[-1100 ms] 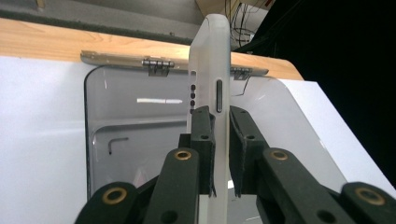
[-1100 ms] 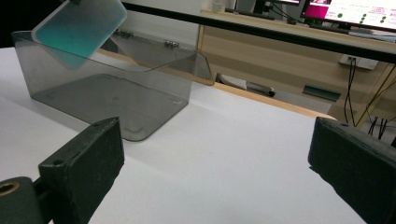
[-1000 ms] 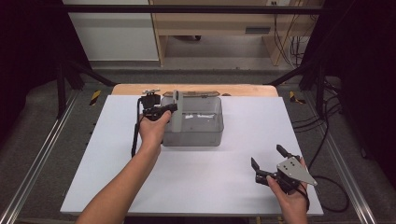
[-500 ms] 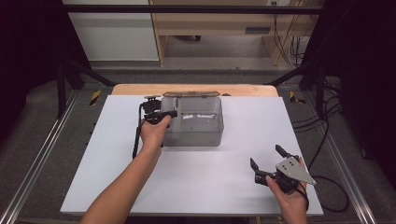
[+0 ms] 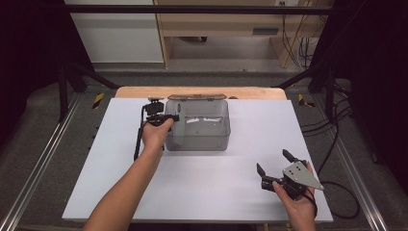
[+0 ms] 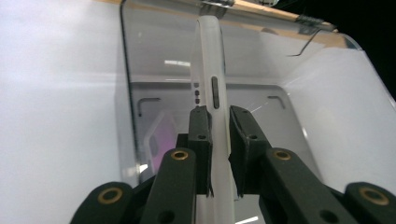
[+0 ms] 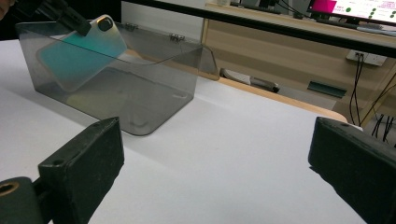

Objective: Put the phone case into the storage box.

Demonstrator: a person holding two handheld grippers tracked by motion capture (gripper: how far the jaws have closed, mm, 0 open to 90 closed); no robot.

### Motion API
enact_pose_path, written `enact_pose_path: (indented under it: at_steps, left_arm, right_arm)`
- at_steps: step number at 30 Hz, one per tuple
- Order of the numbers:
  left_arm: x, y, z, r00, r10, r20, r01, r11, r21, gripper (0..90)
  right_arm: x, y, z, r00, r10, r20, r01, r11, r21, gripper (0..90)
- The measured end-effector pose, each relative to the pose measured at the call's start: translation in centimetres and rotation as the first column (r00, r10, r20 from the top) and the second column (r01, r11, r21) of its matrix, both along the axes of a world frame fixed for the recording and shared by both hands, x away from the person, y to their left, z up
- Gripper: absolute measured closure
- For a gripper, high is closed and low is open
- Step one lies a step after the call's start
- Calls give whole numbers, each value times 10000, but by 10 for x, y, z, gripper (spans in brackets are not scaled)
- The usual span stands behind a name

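A smoky clear plastic box (image 5: 219, 137) stands open at the table's back middle, its lid folded back. My left gripper (image 5: 169, 118) reaches over the box's left wall, shut on a phone in a pale case. In the left gripper view the phone (image 6: 209, 65) stands edge-on between the jaws (image 6: 219, 122), pointing into the box (image 6: 327, 107). In the right gripper view the phone (image 7: 79, 51) hangs tilted inside the box (image 7: 159, 93), its teal back showing. My right gripper (image 5: 273, 161) rests open at the front right, its jaws (image 7: 215, 154) wide apart with nothing between them.
The white table top (image 5: 120, 183) has free room in front of and beside the box. A wooden strip (image 5: 255, 92) runs along the table's far edge. Cables (image 5: 337, 144) trail off the right side, and metal rails (image 5: 38, 163) flank the table.
My left gripper has come down and tipped the phone from above the box's left rim into the box. The right gripper has stayed in place, open.
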State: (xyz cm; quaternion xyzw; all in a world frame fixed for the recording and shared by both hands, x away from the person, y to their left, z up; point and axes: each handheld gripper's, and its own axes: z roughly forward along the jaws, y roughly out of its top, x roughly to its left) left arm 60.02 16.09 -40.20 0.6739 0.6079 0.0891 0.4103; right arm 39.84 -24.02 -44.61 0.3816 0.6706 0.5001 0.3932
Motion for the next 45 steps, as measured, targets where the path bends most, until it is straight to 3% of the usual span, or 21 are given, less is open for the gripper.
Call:
enact_pose_path:
  at_steps: [11, 19, 26, 45]
  left_arm:
    - [3, -2, 1, 9999, -93, -131, 103, 9972, 737, 778]
    - [5, -6, 0, 9997, -208, -129, 218, 9961, 854, 771]
    - [4, -16, -4, 9997, -258, -20, 258, 9880, 1526, 712]
    - [2, -17, -2, 9995, -254, 193, 215, 9834, 1804, 697]
  right_arm:
    - [1, 1, -1, 9999, 15, -122, -16, 10000, -67, 38]
    - [1, 2, -1, 9998, 40, -180, -41, 10000, -79, 38]
    - [1, 2, -2, 9997, 47, -220, -49, 9999, -101, 38]
    - [1, 3, -3, 9994, 120, -323, -122, 9999, -78, 38]
